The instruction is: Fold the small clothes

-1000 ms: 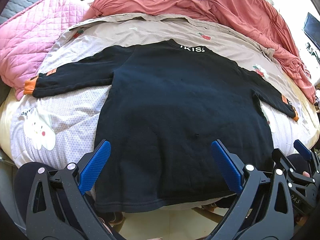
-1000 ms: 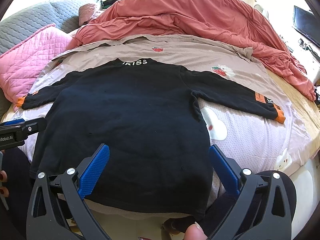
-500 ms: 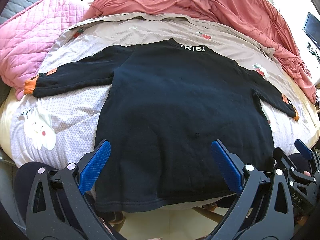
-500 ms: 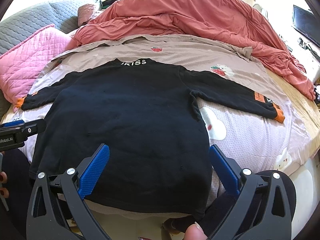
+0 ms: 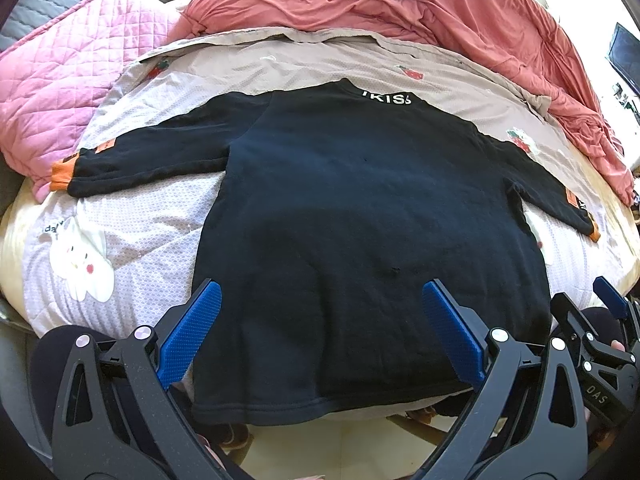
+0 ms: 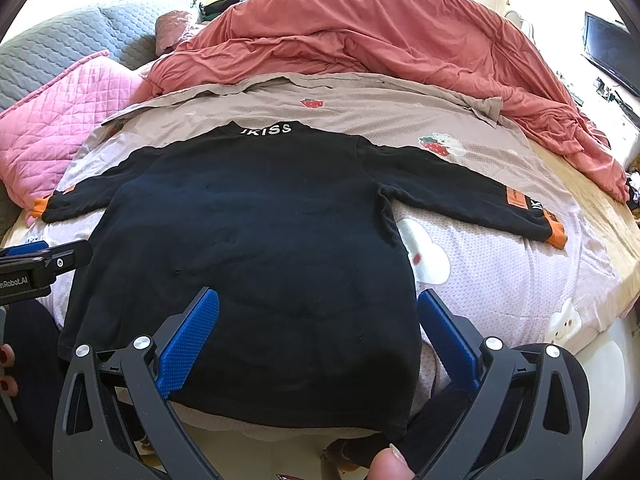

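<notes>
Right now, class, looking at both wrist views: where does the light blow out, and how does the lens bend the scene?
Right wrist view: the window behind the red duvet is blown out white. Left wrist view: glare whitens the top right corner, and the black sweatshirt loses detail in shadow. Both views: fisheye distortion bows the bed's edges and darkens the corners.

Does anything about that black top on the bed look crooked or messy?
Not really. The top lies flat with both sleeves spread; only its hem hangs slightly over the bed's edge. Both tools hover open, left and right.
</notes>
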`<state>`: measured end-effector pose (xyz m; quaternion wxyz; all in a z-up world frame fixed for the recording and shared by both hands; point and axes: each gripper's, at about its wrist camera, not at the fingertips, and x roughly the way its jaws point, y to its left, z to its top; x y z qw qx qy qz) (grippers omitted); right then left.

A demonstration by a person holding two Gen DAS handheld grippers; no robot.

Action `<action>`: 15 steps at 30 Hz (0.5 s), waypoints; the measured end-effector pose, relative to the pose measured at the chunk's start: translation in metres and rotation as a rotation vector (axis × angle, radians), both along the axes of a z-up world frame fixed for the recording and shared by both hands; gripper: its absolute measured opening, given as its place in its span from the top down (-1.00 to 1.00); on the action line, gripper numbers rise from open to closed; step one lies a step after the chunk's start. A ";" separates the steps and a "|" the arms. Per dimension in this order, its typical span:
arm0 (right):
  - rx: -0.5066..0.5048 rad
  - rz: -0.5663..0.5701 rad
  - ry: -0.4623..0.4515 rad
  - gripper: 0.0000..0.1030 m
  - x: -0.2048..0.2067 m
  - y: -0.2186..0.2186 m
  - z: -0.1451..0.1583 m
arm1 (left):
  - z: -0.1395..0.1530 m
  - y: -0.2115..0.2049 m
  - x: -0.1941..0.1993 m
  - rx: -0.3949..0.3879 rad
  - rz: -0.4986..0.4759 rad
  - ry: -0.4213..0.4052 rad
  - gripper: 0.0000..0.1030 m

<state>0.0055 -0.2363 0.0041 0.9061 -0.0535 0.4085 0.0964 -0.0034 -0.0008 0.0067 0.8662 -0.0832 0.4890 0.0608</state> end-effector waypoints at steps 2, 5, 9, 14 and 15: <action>0.000 0.001 -0.001 -0.92 0.000 0.000 0.000 | 0.000 0.000 0.000 0.001 -0.002 0.001 -0.84; 0.001 0.000 -0.001 -0.92 0.000 0.001 0.000 | 0.000 0.000 0.001 0.002 -0.003 0.002 -0.84; 0.021 -0.001 0.006 -0.92 0.002 0.000 0.000 | -0.003 -0.001 0.004 0.006 -0.005 0.008 -0.84; 0.034 -0.015 0.013 -0.92 0.016 -0.002 0.003 | -0.006 -0.004 0.016 0.018 -0.004 0.026 -0.84; 0.037 -0.017 0.017 -0.92 0.020 -0.003 0.003 | -0.006 -0.005 0.020 0.019 -0.005 0.028 -0.84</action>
